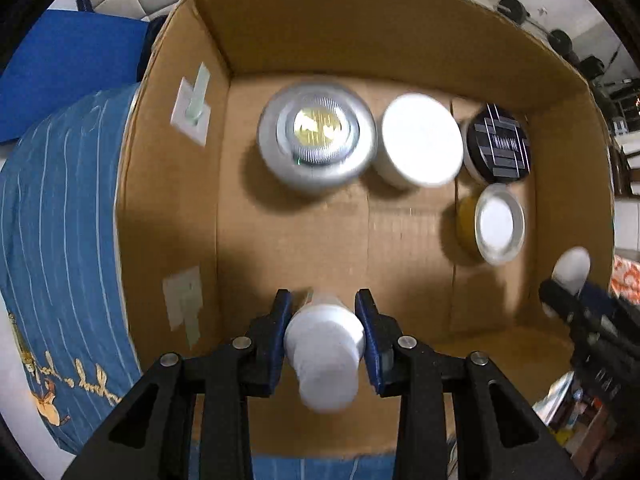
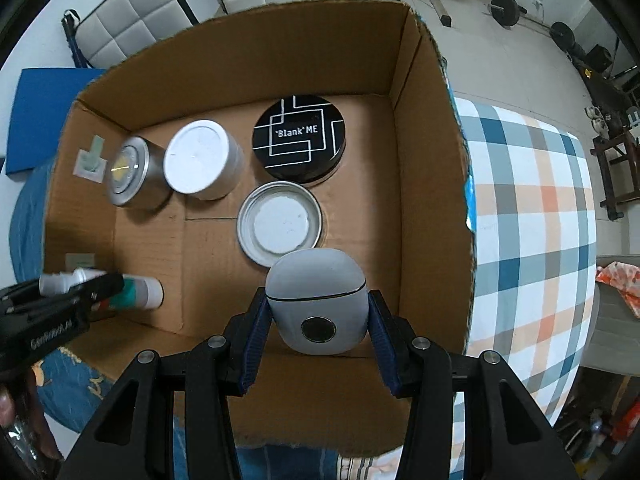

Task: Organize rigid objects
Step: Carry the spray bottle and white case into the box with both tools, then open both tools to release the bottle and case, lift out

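Observation:
A cardboard box (image 1: 304, 32) (image 2: 432, 184) stands open below both grippers. My left gripper (image 1: 323, 312) is shut on a white bottle (image 1: 325, 354) and holds it over the box's near left part; the bottle (image 2: 136, 292) shows teal and white in the right wrist view. My right gripper (image 2: 318, 312) is shut on a white earbud case (image 2: 318, 300) over the box's near right side; it also shows at the left wrist view's right edge (image 1: 568, 284). Inside stand a silver tin (image 1: 316, 136) (image 2: 128, 172), a white-lidded jar (image 1: 422, 140) (image 2: 198, 158), a black round case (image 1: 498, 144) (image 2: 298, 138) and a yellow jar with a silver lid (image 1: 498, 224) (image 2: 280, 224).
The box rests on a blue cloth (image 1: 60, 216) on the left and a plaid cloth (image 2: 532, 216) on the right. Chairs (image 2: 132, 16) and gym weights (image 2: 504, 8) stand on the floor beyond. Bare box floor (image 1: 320, 232) lies in the middle.

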Motion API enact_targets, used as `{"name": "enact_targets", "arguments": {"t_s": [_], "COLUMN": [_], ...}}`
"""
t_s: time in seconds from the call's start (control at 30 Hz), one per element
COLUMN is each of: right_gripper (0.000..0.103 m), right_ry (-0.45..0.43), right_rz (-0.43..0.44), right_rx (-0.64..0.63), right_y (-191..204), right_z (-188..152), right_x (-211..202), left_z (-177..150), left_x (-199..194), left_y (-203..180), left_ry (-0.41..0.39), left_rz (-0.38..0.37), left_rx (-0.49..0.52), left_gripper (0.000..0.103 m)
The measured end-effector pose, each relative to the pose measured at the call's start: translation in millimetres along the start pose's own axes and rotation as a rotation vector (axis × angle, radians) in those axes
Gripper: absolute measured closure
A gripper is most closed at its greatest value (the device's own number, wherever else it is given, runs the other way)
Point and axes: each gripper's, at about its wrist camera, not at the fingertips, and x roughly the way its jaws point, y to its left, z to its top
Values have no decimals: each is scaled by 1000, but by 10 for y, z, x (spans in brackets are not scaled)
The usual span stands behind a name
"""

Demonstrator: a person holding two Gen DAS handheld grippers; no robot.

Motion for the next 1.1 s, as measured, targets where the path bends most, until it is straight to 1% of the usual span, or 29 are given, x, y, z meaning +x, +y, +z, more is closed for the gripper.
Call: {"name": "enact_targets", "arguments": {"t_s": [0.1, 0.2, 0.23, 0.3, 0.47, 0.6, 0.7, 0.77, 0.8, 0.83, 0.9, 0.97, 1.03, 1.1], "right_gripper": [53, 53, 53, 53, 53, 53, 53, 53, 53, 53, 53, 53, 52, 52], "right_ry": [17, 31, 29, 40, 93, 124, 162, 189, 200, 206, 215, 212, 211, 217], "right_rz": [-20, -46, -56, -70, -103, -92, -55, -55, -58, -60, -57, -49, -41, -38], "right_rx": [4, 10, 6, -6, -46, -67, -71, -81, -85, -84, -70, -43, -17, -8], "right_y": [2, -14, -3, 23, 68, 92, 110, 146, 156, 164, 153, 122, 87, 54], "right_z": [46, 86, 92, 94, 91, 58, 2, -44, -61, -78, -108, -127, -145, -170], "right_x": [88, 187, 196, 221, 288, 315, 369, 456, 498, 533, 603, 646, 678, 711], "left_z": [121, 225, 245, 260, 264, 234, 213, 177, 166, 156, 135, 129, 98, 89], "left_x": [21, 92, 125, 242, 426, 432, 380, 328, 302, 283, 263, 236, 214, 165], "left_y": [-31, -64, -76, -129, -174, -184, -182, -201, -200, -193, -166, -159, -132, -131], "left_ry": [-18, -11, 4, 51, 91, 103, 104, 85, 75, 67, 55, 44, 30, 18], "left_rz": [16, 12, -1, -51, -41, -46, -51, -38, -35, -39, -37, -32, -26, -16], "left_rx": [-8, -18, -24, -33, -20, -26, -32, -30, -32, -35, -41, -42, -43, -39], "left_gripper": [73, 73, 73, 73, 73, 71, 62, 49, 47, 42, 39, 31, 30, 26]}}
